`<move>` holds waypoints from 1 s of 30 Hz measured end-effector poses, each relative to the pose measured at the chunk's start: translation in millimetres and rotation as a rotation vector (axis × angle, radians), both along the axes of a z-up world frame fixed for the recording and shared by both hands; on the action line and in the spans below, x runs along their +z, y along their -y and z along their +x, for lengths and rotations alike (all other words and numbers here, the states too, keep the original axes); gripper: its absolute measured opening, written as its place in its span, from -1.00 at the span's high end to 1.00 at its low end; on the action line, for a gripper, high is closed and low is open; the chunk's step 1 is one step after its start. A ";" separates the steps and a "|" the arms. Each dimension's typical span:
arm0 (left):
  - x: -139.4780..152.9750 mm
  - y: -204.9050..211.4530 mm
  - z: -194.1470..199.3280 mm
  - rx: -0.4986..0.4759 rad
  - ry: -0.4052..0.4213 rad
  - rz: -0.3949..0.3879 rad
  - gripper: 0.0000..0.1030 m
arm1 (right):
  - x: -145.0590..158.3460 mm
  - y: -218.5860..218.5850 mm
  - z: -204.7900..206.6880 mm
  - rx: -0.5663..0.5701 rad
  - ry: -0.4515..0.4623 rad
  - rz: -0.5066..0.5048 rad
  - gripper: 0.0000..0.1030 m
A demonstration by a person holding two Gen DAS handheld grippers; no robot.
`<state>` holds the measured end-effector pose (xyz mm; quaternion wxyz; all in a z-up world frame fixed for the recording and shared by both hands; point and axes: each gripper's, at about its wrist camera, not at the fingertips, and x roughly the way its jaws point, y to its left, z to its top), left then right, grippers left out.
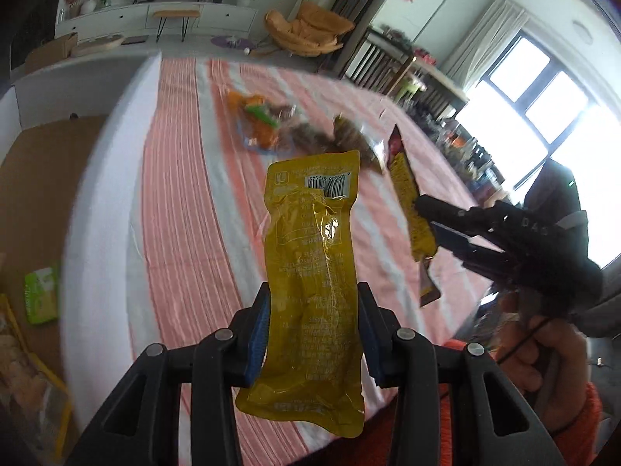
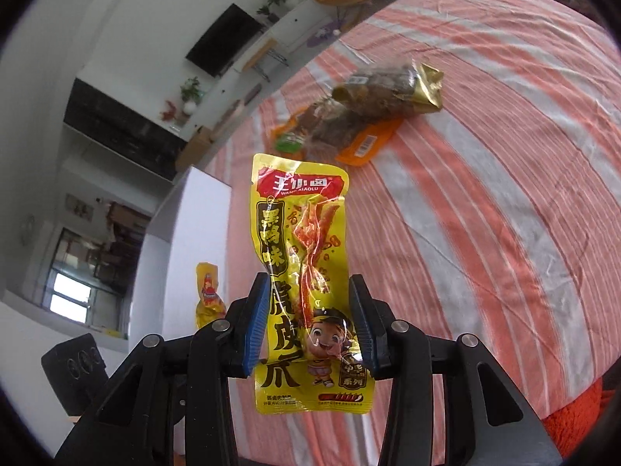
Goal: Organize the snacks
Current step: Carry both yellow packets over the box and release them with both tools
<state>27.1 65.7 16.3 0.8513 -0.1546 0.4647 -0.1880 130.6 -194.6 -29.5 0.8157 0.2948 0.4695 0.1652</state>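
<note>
Left wrist view, left to right. At the far left edge, below the table, a green packet (image 1: 42,294) lies on a brown cardboard surface (image 1: 46,178). The table carries a pink-and-white striped cloth (image 1: 182,178). Centre: the left gripper (image 1: 313,334) pinches a yellow snack pouch (image 1: 312,283) between its blue pads (image 1: 259,339), both pads pressed on the pouch edges. The pouch stands upright, back side to the camera, barcode near the top, lifted clear of the cloth. Behind it, further up the table, a blurred pile of snack packets (image 1: 287,128): orange, green and brown wrappers, touching or overlapping. Right: the right gripper (image 1: 421,209), held by a hand (image 1: 551,353) with an orange sleeve, clamps a second yellow pouch seen edge-on, also off the cloth.

Right wrist view, left to right. At lower left the left gripper's pouch shows small. Centre: the right gripper (image 2: 309,322) is closed on a yellow chicken-feet snack pouch (image 2: 306,272), printed front facing the camera, red logo at the top, cartoon child at the bottom. Both blue pads (image 2: 256,330) bear on its sides; pouch upright and clear of the cloth. Beyond it, upper right of centre, the same pile, with a brown packet with a gold end (image 2: 392,91) lying on an orange packet (image 2: 368,143).
</note>
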 end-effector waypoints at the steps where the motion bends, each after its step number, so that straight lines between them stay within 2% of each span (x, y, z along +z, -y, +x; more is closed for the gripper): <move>1: 12.3 -9.5 -3.9 0.012 0.020 -0.014 0.21 | 11.9 -6.5 -1.0 0.017 0.023 0.008 0.17; 5: 52.3 -65.3 -21.9 0.108 0.082 -0.016 0.21 | 58.5 -43.3 -6.2 0.103 0.108 0.042 0.17; 8: 66.6 -118.5 -38.4 0.226 0.100 0.062 0.20 | 97.6 -94.2 -10.4 0.213 0.181 0.062 0.16; 11: 60.5 -169.4 -54.9 0.360 0.073 0.151 0.19 | 126.1 -158.8 -17.1 0.355 0.232 0.077 0.15; 14: 38.5 -207.0 -69.5 0.473 -0.003 0.234 0.13 | 131.6 -225.6 -20.6 0.489 0.255 0.044 0.12; 15: 30.3 -213.5 -71.5 0.502 -0.031 0.268 0.02 | 128.1 -247.3 -20.7 0.518 0.265 0.016 0.06; 16: 20.3 -218.8 -74.1 0.524 -0.061 0.296 -0.08 | 122.3 -263.3 -20.1 0.534 0.273 -0.008 -0.12; 17: 9.7 -223.4 -77.0 0.538 -0.091 0.301 -0.36 | 114.4 -278.8 -18.9 0.548 0.276 -0.040 -0.20; 18: 3.4 -225.4 -78.6 0.547 -0.106 0.293 -0.52 | 104.7 -290.6 -17.1 0.560 0.273 -0.078 -0.36; 19: -1.1 -225.9 -80.8 0.556 -0.108 0.284 -0.53 | 94.5 -297.5 -14.6 0.561 0.266 -0.117 -0.35; 23: 2.6 -216.3 -78.9 0.581 -0.053 0.293 -0.53 | 66.0 -270.0 -11.3 0.467 0.262 -0.224 -0.39; 26: 19.2 -196.1 -65.5 0.547 0.024 0.240 -0.54 | 40.7 -218.6 -5.6 0.340 0.241 -0.321 -0.47; 28: 33.9 -175.5 -58.0 0.501 0.082 0.194 -0.62 | 21.6 -179.5 -1.9 0.241 0.228 -0.404 -0.47; 30: 48.2 -143.7 -49.2 0.438 0.135 0.149 -0.79 | -1.7 -133.9 -0.7 0.125 0.194 -0.500 -0.47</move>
